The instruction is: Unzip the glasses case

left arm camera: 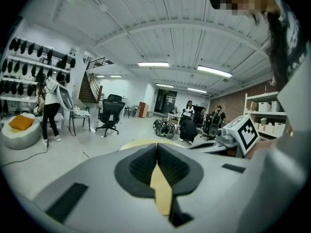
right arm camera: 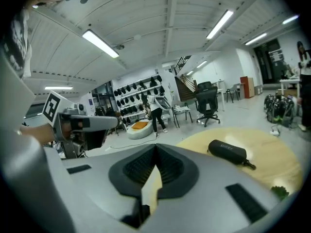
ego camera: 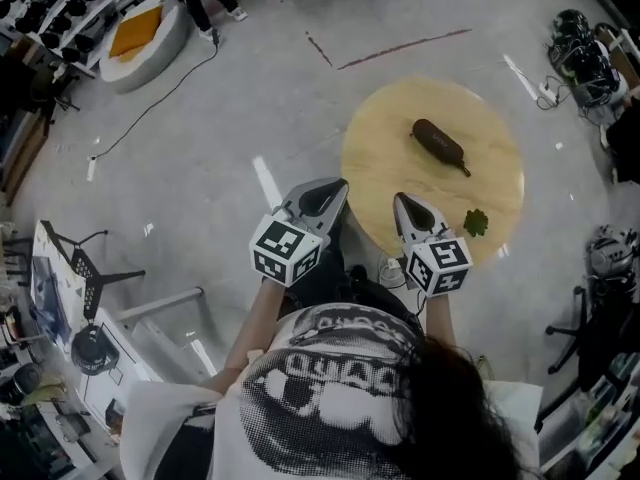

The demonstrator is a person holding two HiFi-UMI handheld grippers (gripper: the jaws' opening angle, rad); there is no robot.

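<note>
A dark, oblong glasses case (ego camera: 439, 143) with a short zip pull lies near the middle of the round wooden table (ego camera: 385, 138). The right gripper view shows the same case (right arm camera: 227, 152) ahead and to the right. My left gripper (ego camera: 330, 190) hovers at the table's near left edge, jaws shut with nothing in them (left arm camera: 157, 144). Over the near edge, my right gripper (ego camera: 402, 201) is likewise shut and empty (right arm camera: 155, 145). Both are well short of the case.
A small green sprig (ego camera: 475, 222) lies on the table's near right side. A beanbag with an orange cushion (ego camera: 136, 33) and a person stand at the far left. Shelves and chairs (ego camera: 580, 318) crowd the right and lower left.
</note>
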